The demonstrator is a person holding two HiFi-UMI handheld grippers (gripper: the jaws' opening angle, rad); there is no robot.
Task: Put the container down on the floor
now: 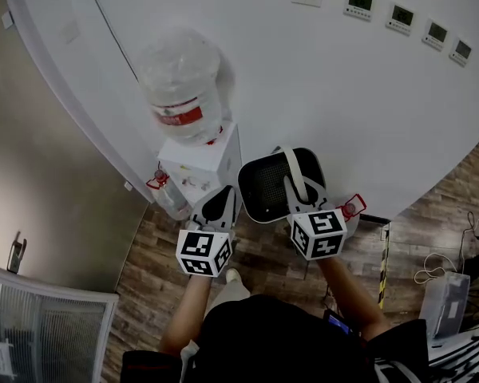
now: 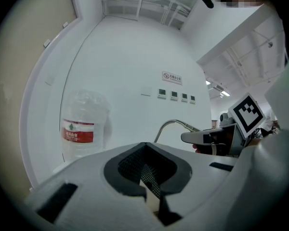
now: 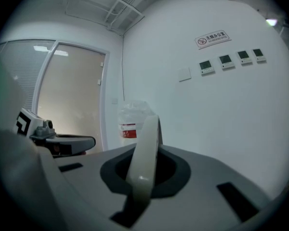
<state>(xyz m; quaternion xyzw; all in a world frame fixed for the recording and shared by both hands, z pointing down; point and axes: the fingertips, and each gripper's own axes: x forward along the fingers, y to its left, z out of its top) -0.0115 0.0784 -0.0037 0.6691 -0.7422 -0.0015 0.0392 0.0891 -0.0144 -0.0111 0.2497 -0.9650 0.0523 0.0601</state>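
Observation:
The container (image 1: 270, 183) is a black mesh bin with a pale bail handle (image 1: 294, 170), held up in front of the white wall. My right gripper (image 1: 297, 191) is shut on that handle, which runs up between its jaws as a pale strip (image 3: 144, 162). My left gripper (image 1: 223, 202) sits at the bin's left rim, and black mesh (image 2: 135, 165) shows pinched between its jaws. The left gripper view shows the handle's arc (image 2: 171, 124) and the right gripper (image 2: 202, 137) beyond. The bin's underside is hidden.
A white water dispenser (image 1: 201, 164) with a large clear bottle (image 1: 182, 82) stands against the wall just left of the bin. Below is wooden floor (image 1: 152, 278). Cables and a grey box (image 1: 445, 294) lie at the right, a glass partition (image 1: 40, 325) at the lower left.

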